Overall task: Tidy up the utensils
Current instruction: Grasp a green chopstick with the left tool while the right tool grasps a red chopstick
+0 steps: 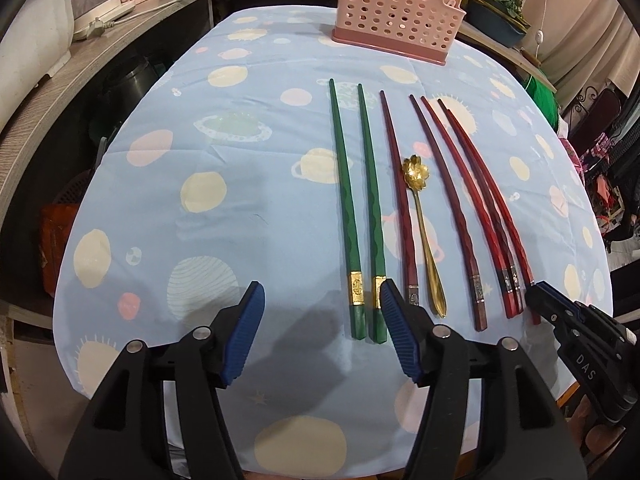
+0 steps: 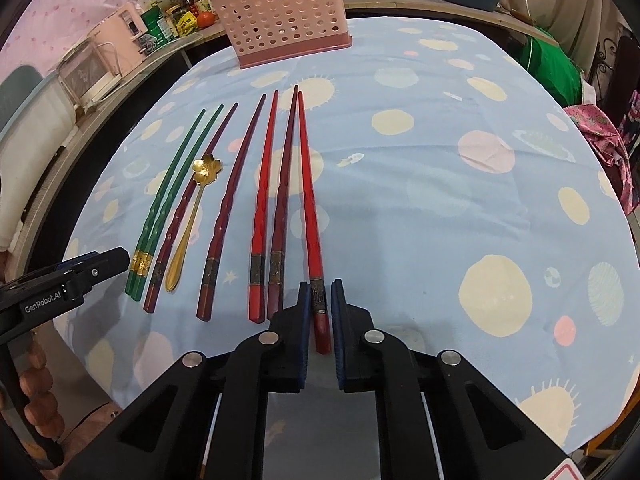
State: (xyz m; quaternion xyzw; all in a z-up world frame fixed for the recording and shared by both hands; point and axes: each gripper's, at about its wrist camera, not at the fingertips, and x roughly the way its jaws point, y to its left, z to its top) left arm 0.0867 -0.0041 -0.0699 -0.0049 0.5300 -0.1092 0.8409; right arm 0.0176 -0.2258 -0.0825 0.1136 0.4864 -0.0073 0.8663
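Nearest to me, my right claw (image 2: 321,304) has its pads either side of the butt end of the rightmost red chopstick (image 2: 309,200), nearly closed on it, though I can't tell whether they grip it yet; the stick lies flat on the bench (image 2: 440,240). My left claw (image 1: 322,308) is spread wide and holds nothing, its right pad just beside the handles of the two green chopsticks (image 1: 356,208). Right of those lie a dark red chopstick (image 1: 398,196), the gold flower-bowled spoon (image 1: 424,232), and the remaining red chopsticks (image 1: 472,208), all roughly parallel with tips pointing away. At the far edge of the planet-print cloth stands the pink perforated utensil holder (image 2: 280,24), and I see nothing standing in it. I judge the job barely begun: every utensil is on the cloth, each one left to carry over.
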